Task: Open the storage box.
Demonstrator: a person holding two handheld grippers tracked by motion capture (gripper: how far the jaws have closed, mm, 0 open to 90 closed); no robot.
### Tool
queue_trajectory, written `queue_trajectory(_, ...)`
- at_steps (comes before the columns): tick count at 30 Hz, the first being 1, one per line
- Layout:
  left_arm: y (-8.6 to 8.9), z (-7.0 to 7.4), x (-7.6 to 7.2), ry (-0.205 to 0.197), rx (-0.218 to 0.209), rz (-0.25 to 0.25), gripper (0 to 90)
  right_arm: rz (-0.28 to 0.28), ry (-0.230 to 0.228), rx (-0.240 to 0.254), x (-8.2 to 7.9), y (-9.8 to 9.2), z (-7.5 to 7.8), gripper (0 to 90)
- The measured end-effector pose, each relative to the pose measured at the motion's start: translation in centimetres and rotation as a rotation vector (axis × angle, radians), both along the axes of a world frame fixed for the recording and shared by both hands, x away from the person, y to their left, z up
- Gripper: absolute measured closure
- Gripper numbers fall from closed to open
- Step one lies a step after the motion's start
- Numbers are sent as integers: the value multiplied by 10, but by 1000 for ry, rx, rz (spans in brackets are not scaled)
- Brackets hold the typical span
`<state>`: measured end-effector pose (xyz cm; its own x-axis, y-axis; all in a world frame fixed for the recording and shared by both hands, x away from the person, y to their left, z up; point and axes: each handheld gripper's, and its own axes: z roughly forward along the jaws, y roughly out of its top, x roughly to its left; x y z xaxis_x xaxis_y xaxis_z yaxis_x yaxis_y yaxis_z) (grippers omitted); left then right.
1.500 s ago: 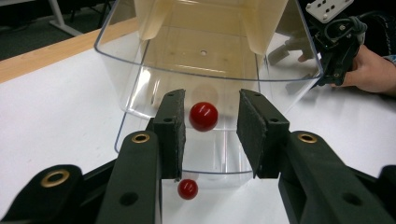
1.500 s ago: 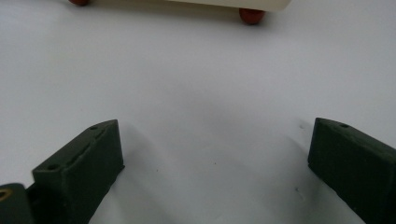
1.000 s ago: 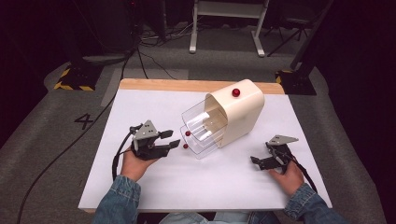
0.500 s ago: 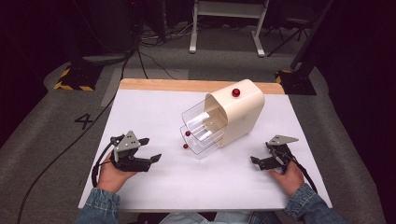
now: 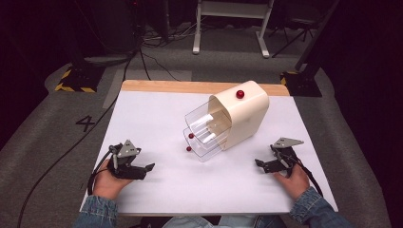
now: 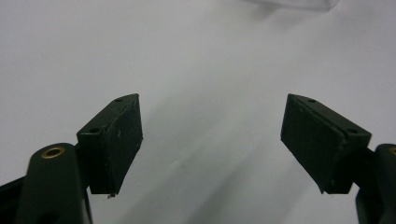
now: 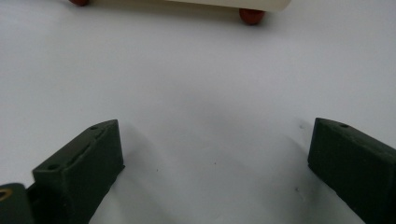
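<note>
Drawers (image 5: 205, 137) of clear plastic are what the work concerns, yet the nearest things in the high view are the two hands at the front edge of the white table (image 5: 157, 114). The left gripper (image 5: 145, 168) has drawn back toward the person: a second ago it was just beside the drawer fronts, and now it rests low at the near left, well apart from them, its jaws spread wide over bare tabletop in the left gripper view. The right gripper (image 5: 259, 164) has kept its place at the near right, jaws likewise wide and holding nothing. Farther back, mid-table, the cream cabinet (image 5: 244, 116) stands with both drawers pulled partly out, their small red knobs (image 5: 190, 142) facing the person, and a red knob (image 5: 240, 94) on top. Judging from this, the pulling is finished or paused, and both grippers look parked and free for whatever comes next.
</note>
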<state>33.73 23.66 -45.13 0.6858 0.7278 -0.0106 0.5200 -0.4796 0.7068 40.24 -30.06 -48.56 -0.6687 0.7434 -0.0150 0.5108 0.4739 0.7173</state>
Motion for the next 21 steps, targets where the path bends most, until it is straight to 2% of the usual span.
queue_trajectory(2,0,-3,0,11,29,7,211,0,0,0,0,0,0,34)
queue_trajectory(6,0,-12,1,32,53,14,209,0,0,0,0,0,0,33)
queue_trajectory(8,2,-16,2,49,53,25,204,0,0,0,0,0,0,33)
queue_trajectory(10,3,-19,3,49,49,38,178,0,0,0,0,0,0,33)
queue_trajectory(11,3,-21,4,47,53,45,161,0,0,0,0,0,0,34)
queue_trajectory(13,3,-25,5,73,74,38,154,0,0,0,0,0,0,34)
queue_trajectory(16,8,-30,5,50,23,19,138,0,0,0,0,0,0,33)
queue_trajectory(17,9,-31,5,38,26,9,128,0,0,0,0,0,0,34)
queue_trajectory(21,7,-31,4,42,31,11,107,0,0,1,0,0,0,33)
